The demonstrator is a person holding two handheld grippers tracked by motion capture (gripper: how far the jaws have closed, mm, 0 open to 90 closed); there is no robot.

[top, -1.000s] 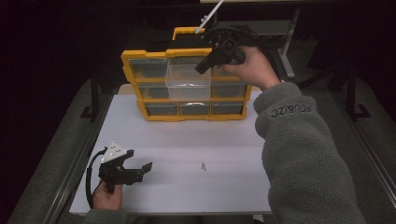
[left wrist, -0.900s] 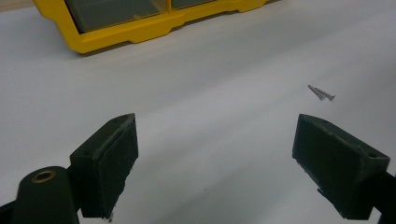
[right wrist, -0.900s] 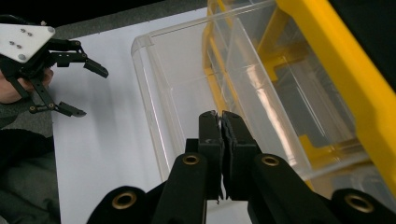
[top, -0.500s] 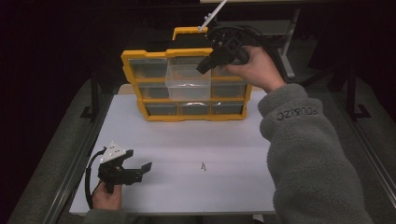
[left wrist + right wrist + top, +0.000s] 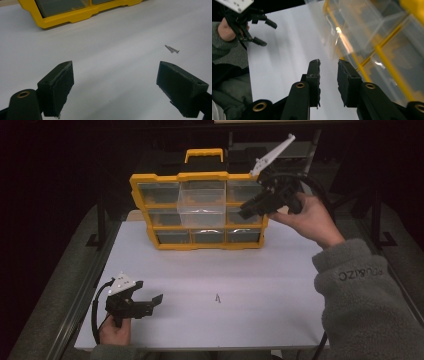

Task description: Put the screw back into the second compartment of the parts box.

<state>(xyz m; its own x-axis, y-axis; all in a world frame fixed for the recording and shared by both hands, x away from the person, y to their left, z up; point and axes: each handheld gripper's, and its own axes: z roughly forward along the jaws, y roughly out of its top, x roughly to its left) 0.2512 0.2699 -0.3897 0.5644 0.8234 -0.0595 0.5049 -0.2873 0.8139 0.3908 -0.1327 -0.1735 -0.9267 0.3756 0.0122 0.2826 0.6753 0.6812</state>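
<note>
R gripper (image 5: 246, 213) sits at the organizer's (image 5: 197, 242) right edge, mid-row height, just right of the drawer (image 5: 201, 207). That clear drawer sticks out of the organizer's centre column, upper-middle row, and looks empty. In the right gripper view the jaws (image 5: 329, 63) stand narrow w/ nothing between them. They have just been opening, and the drawer wall (image 5: 352, 22) is close beside them but not touching the pads.

L gripper (image 5: 154, 304) rests on the table (image 5: 280, 285), well in front of the organizer and off its left corner. Its jaws are wide and empty (image 5: 115, 70). Screws (image 5: 217, 298), prob. two lying together, are on the table in front of the organizer's centre, to the right of the L gripper (image 5: 172, 49).

Likely step: the drawer is out, so the screws go in next. To do it well:
- Person should clear the R gripper sideways off the organizer's right edge w/o bumping the drawer, which looks light and may slide or tip.
- L gripper is nearer the screws. It should come down w/ pads flat to the table and close slowly, since thin screws slip or roll.
- Screws should be dropped low over the drawer, not from height.
</note>
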